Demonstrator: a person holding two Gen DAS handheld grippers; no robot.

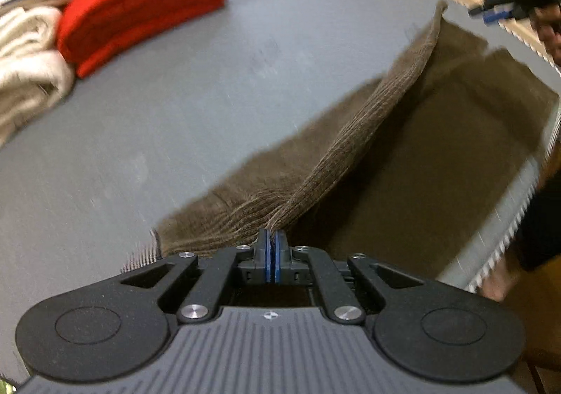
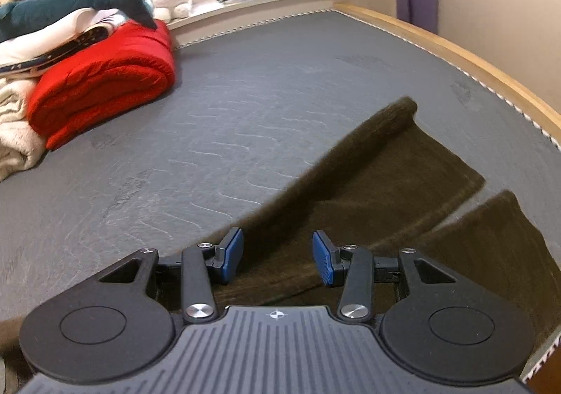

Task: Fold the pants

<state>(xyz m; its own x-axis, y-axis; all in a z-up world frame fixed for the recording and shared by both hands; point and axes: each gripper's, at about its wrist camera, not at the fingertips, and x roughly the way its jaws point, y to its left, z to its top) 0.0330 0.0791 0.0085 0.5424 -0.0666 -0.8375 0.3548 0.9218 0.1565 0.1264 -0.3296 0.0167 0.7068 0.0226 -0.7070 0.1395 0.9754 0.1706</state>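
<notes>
On bed (image 2: 280, 96): brown pants (image 1: 350, 134), soft, limp; left gripper (image 1: 270, 241) clamped on edge, right gripper (image 2: 277, 255) fingers apart, empty.

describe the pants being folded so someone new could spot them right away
Start at the wide grey mattress with the wooden rim. On its right side lie the pants, spread flat with both leg ends apart. They are dark brown ribbed corduroy, unlike the folded red blanket and cream bedding at the far left.

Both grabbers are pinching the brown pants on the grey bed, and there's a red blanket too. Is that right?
Not quite. Only the left gripper pinches the brown pants. The right wrist view shows the right gripper open above them. The red blanket and grey bed are right.
</notes>
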